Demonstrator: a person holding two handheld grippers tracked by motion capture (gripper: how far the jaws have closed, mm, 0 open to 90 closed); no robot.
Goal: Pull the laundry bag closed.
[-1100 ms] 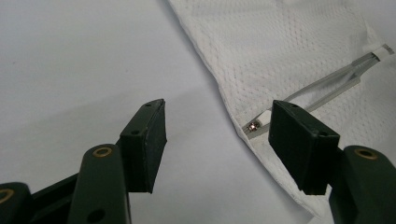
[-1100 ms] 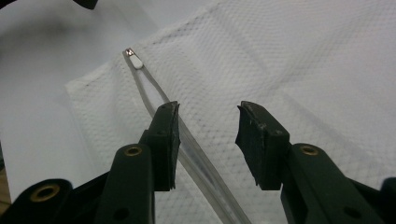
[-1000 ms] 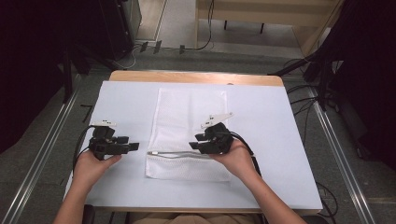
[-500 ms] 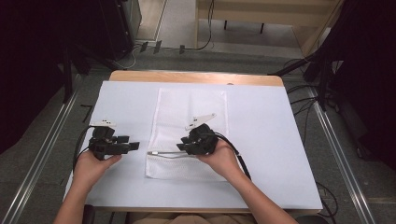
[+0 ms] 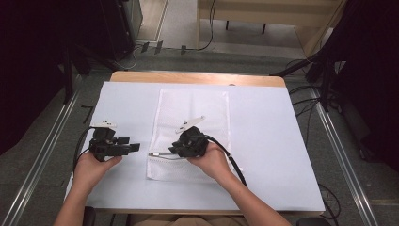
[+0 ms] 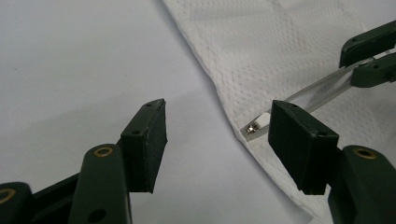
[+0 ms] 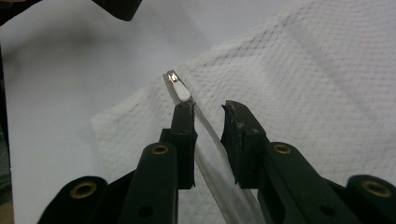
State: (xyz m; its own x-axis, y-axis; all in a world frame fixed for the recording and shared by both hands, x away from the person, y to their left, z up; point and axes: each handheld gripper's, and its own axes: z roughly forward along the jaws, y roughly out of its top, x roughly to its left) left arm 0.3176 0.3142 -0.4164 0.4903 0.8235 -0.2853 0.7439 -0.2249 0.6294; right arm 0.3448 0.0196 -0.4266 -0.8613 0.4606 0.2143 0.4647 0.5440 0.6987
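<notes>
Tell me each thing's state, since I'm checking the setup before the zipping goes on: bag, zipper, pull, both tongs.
Mesh bag: lying flat on the table.
Zipper: stretched along the bag's near edge, between the right tongs' jaws.
Zipper pull: at the end by the bag's corner, ungripped.
Left tongs: open, empty.
Right tongs: just been closing, a gap remains.

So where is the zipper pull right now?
The zipper pull sits at the mesh bag's near-left corner, just ahead of the right gripper, whose jaws straddle the zipper; the left gripper is close by.
</notes>
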